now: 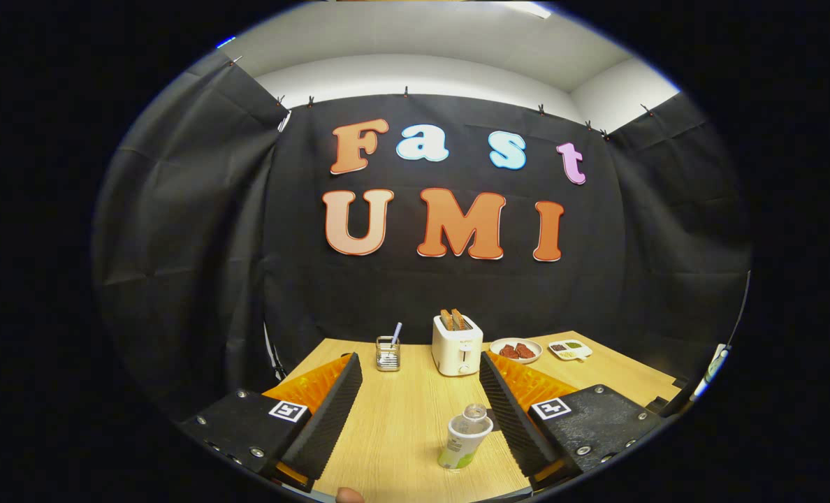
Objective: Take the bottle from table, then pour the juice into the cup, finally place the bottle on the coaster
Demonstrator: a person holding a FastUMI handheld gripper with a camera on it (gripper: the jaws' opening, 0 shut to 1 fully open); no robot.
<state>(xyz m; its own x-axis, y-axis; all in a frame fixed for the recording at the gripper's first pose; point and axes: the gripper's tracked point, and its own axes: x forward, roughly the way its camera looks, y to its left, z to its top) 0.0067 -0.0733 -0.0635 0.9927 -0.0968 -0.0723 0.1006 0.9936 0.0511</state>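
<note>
Black cloth booth wall (pixel 177 244) rises behind everything, w/ pale room wall above it. Wood-grain counter (pixel 401 426) runs fwd from the claw (pixel 420 395) to the cloth. Claw fingers are spread wide apart, gripping nothing; ridged inner faces angle outward, each backed by a block w/ a square marker tag. Bottle (pixel 465 436) stands upright on the counter btwn the fingers, nearer the right one and just beside it, not touching either as far as can be told; clear cap end on top, pale label w/ green at the base. Beyond the fingers, approx. straight ahead, a white toaster (pixel 457 344) w/ two slices of toast (pixel 453 319) sticking up. Left of the toaster, ahead of the left finger, a small clear glass cup (pixel 388 353) w/ a straw-like stick in it. Right of the toaster, beyond the right finger, a round plate (pixel 516 349) w/ reddish food, then a small white dish (pixel 570 348) w/ dark and green bits. A fingertip (pixel 349 495) of the person shows right below the left finger.
</note>
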